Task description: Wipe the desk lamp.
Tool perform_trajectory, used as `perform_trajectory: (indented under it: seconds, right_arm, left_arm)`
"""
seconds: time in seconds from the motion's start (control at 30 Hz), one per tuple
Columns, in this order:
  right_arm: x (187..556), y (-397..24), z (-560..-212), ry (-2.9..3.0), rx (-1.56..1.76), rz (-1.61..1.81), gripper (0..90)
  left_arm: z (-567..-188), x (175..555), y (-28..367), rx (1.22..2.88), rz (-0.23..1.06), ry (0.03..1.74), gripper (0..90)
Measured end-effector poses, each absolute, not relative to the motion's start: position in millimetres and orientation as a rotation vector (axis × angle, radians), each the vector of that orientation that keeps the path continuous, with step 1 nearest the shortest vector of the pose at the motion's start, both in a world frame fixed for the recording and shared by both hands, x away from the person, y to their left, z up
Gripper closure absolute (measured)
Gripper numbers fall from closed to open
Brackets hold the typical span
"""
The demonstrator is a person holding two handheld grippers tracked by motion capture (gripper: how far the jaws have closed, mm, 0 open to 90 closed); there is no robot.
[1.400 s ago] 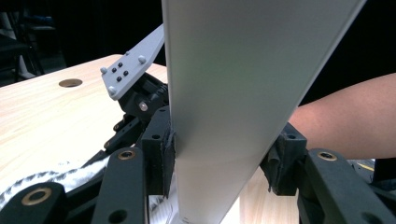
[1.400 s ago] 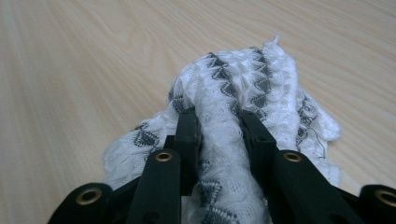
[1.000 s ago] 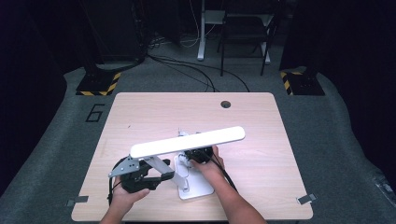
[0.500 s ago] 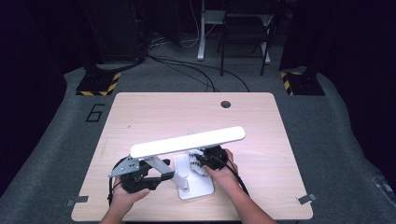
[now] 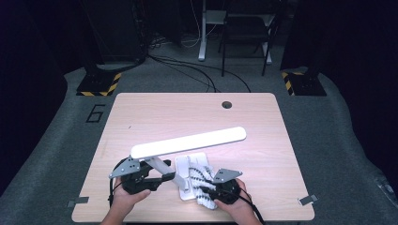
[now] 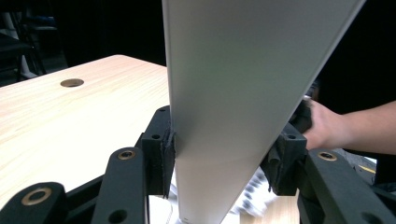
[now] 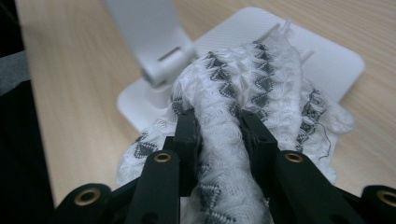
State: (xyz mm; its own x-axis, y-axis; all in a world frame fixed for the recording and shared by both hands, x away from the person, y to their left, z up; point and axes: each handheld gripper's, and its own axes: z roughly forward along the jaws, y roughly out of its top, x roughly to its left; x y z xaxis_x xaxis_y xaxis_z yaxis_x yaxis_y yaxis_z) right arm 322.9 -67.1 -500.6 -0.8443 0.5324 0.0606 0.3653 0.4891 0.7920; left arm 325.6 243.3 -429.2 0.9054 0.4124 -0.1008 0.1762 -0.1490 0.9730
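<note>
Two grippers work at the table's (image 5: 141,108) near edge: the right gripper (image 5: 217,189) pinches a cloth (image 7: 243,93) on the lamp's base (image 7: 327,51), the left gripper (image 5: 157,180) clamps its arm (image 6: 224,93). Wiping seems underway; the head (image 5: 187,142), farther back, looks untouched.

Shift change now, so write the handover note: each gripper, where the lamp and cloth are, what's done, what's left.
Left gripper: shut on the lamp arm, steadying it.
Right gripper: shut on a bunched fold of the cloth.
Lamp stands near the table's front edge; cloth lies on the lamp base, which looks mid-wipe.
Done: both grips set, cloth on the base.
Left: probably finish wiping the base, then release both.
</note>
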Motion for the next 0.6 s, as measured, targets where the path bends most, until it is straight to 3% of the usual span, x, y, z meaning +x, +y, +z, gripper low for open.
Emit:
perform_trajectory:
  seconds: [0.27, 0.6]
  right_arm:
    - [298.2, -50.4, -503.0, 2.604, 0.695, 1.271, 71.9]
    - [296.6, -39.2, -507.5, 2.637, 0.637, 1.308, 72.4]
  left_arm:
    - [-429.0, 325.1, 243.0, 1.730, 0.226, 0.446, 52.1]
    - [-428.7, 324.6, 242.1, 1.733, 0.233, 0.449, 52.3]
